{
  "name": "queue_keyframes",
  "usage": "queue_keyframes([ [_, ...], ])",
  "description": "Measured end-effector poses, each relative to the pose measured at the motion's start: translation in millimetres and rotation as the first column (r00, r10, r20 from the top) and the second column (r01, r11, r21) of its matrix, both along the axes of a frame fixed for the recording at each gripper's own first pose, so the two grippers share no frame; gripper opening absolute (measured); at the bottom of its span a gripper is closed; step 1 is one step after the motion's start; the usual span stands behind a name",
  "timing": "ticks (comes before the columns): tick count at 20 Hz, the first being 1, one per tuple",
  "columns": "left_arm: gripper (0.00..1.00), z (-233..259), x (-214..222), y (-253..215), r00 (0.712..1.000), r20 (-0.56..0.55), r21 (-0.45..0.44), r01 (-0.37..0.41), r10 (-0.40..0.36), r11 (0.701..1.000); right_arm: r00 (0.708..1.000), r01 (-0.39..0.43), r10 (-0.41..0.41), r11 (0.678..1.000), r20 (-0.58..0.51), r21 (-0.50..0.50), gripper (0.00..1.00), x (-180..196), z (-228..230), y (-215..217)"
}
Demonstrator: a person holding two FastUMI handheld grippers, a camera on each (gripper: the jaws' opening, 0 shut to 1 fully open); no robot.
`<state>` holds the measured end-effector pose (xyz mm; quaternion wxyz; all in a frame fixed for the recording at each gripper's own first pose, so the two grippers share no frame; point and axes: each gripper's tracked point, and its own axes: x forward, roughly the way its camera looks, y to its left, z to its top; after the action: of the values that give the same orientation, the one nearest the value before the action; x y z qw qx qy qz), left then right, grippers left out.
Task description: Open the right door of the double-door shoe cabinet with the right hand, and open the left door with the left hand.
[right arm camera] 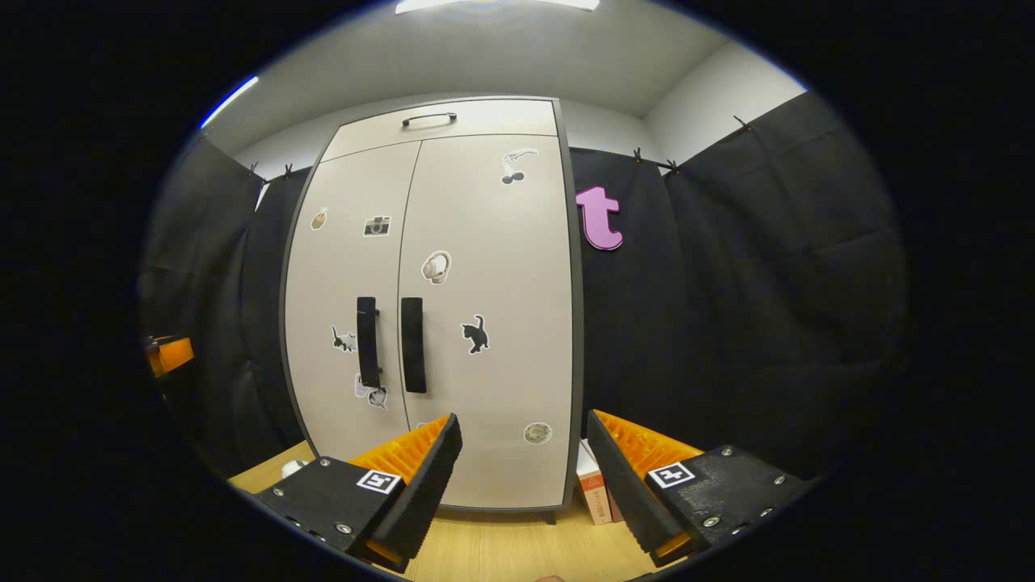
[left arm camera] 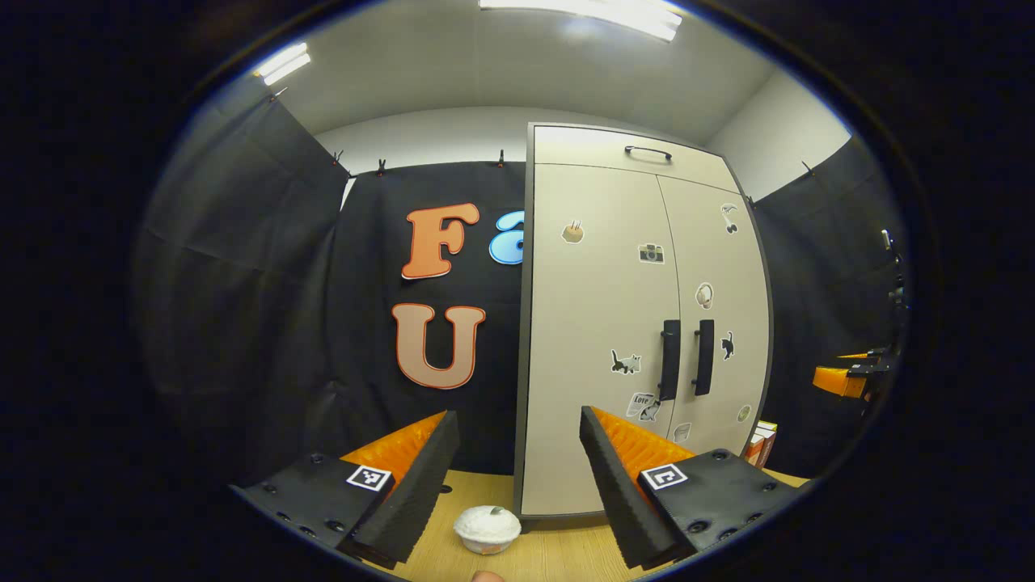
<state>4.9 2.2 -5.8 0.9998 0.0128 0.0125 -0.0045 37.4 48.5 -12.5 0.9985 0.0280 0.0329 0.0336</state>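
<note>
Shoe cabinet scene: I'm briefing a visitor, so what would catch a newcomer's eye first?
The tall pale shoe cabinet stands shut on the wooden floor against the black cloth, its doors dotted with stickers and two dark vertical handles side by side at the centre seam. A small white-topped cup sits before its left corner, between the open left tongs.

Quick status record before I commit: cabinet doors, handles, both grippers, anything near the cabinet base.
cabinet doors: left door and right door both closed
handles: left handle and right handle upright, side by side at the centre seam, untouched
left gripper: open, short of the cabinet
right gripper: open, short of the cabinet
near base: white lidded cup on the wooden floor; boxes by the right side
</note>
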Motion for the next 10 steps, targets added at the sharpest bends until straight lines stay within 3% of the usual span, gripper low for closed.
queue_keyframes([
  [10,0.96,-11,-4,20,1.000,-0.008,0.021,-0.025,0.025,0.999,0.996,-0.083,0.083,0.997,-0.033,0.011,0.95,65,2,79],
])
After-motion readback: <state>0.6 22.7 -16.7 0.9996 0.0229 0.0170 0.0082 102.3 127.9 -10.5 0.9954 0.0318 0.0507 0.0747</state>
